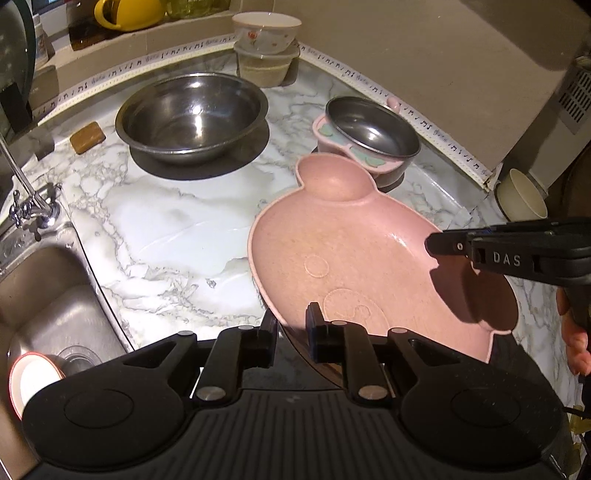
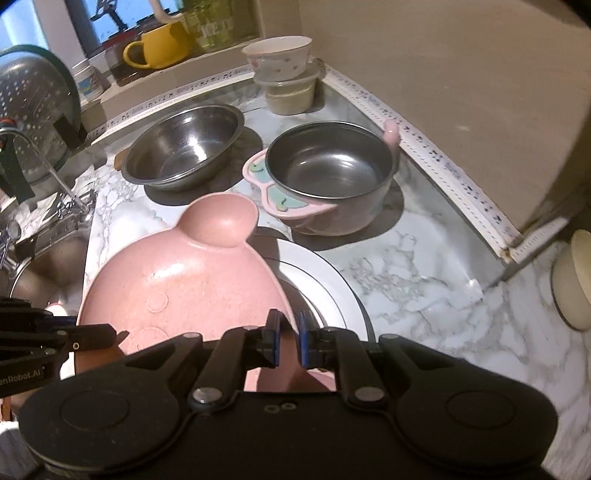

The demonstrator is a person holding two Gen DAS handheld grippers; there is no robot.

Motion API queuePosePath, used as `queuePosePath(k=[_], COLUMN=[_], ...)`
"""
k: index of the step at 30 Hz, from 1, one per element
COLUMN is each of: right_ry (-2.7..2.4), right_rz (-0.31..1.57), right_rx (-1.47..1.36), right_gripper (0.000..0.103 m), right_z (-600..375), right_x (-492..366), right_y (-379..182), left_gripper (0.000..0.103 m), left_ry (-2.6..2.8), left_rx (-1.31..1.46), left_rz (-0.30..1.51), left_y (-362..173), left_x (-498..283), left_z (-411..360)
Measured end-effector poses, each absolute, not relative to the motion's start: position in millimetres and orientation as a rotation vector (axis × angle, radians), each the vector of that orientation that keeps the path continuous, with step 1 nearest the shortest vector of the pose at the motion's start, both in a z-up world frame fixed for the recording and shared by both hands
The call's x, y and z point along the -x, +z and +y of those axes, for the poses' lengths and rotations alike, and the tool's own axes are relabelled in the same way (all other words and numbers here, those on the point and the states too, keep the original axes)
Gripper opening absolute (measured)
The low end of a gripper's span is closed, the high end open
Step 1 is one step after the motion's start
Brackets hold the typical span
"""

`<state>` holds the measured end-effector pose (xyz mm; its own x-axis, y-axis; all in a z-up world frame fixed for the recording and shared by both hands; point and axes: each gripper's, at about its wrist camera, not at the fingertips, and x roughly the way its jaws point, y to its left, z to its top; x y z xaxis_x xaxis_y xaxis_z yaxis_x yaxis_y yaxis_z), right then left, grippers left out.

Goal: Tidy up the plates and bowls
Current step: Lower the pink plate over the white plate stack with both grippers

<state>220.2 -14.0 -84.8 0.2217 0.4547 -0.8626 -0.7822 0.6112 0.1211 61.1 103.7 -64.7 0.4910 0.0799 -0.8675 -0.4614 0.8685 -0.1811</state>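
One pink animal-shaped plate point(image 1: 354, 258) is held above the marble counter point(image 1: 166, 229), partly over one white plate point(image 2: 325, 280), its rim clamped on opposite sides by the left gripper point(image 1: 291, 325) and the right gripper point(image 2: 288, 332). Behind it two steel bowls are counted: one large steel bowl point(image 1: 192, 110) and one steel bowl in a pink holder point(image 1: 369, 129). Further back, one floral bowl point(image 1: 266, 31) is stacked on one lidded container point(image 1: 264, 68), and one sink point(image 1: 44, 295) is seen at the left.

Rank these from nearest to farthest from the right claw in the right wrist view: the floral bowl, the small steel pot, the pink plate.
1. Pink animal-shaped plastic plate, gripped at its rim by the right claw.
2. Small steel pot, ahead, slightly right.
3. White floral ceramic bowl, far back, stacked on a container.
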Motion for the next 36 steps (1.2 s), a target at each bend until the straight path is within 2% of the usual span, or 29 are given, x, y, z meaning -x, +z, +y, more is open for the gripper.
queuePosePath(k=[36], right_ry=[1.018], right_rz=[1.024], right_rx=[0.426], right_gripper=[0.01], right_z=[-12], right_x=[-243], right_y=[-92], left_gripper=[0.019], left_ry=[0.196], left_rx=[0.523], left_rz=[1.101], left_y=[-86], left_x=[-71], left_z=[118])
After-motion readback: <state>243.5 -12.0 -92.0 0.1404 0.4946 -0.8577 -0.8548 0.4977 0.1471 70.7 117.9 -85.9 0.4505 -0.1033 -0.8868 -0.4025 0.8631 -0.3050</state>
